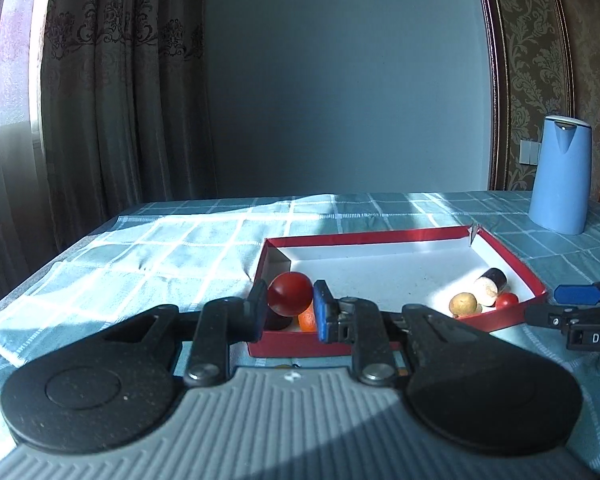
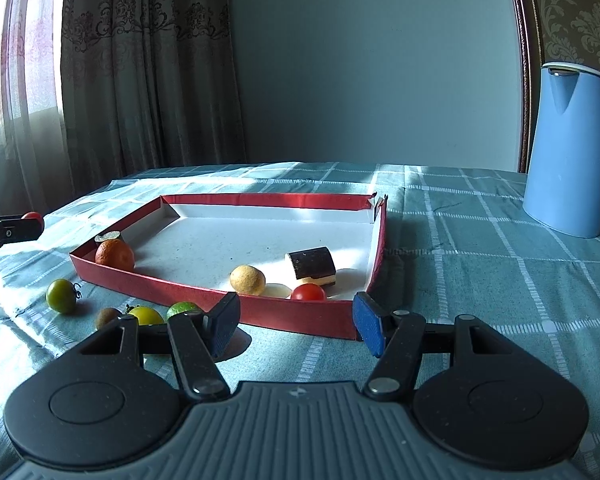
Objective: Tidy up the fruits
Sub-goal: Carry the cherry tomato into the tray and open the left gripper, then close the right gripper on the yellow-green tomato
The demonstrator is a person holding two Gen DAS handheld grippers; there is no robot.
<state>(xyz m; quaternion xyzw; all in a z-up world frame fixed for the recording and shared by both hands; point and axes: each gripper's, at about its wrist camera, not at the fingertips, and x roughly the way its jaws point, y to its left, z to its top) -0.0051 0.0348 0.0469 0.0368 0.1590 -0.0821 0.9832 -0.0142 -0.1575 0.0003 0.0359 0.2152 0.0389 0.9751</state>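
Note:
My left gripper (image 1: 290, 308) is shut on a round red fruit (image 1: 290, 294), held just above the near left corner of the red-walled tray (image 1: 380, 236). In the tray lie an orange (image 1: 308, 318), a tan round fruit (image 1: 463, 304), a cherry tomato (image 1: 506, 300) and a dark-skinned cut piece (image 1: 490, 282). My right gripper (image 2: 296, 326) stands open and empty before the tray's near wall (image 2: 284, 312). On the cloth to its left lie a green tomato (image 2: 61, 295), a brown fruit (image 2: 107, 317), a yellow tomato (image 2: 144, 315) and a lime (image 2: 182, 309).
A tall blue jug (image 2: 566, 152) stands on the checked tablecloth at the back right. Curtains hang behind the table's left edge and a wall rises behind it. The tray's white floor (image 2: 260, 240) is bare in the middle and at the back.

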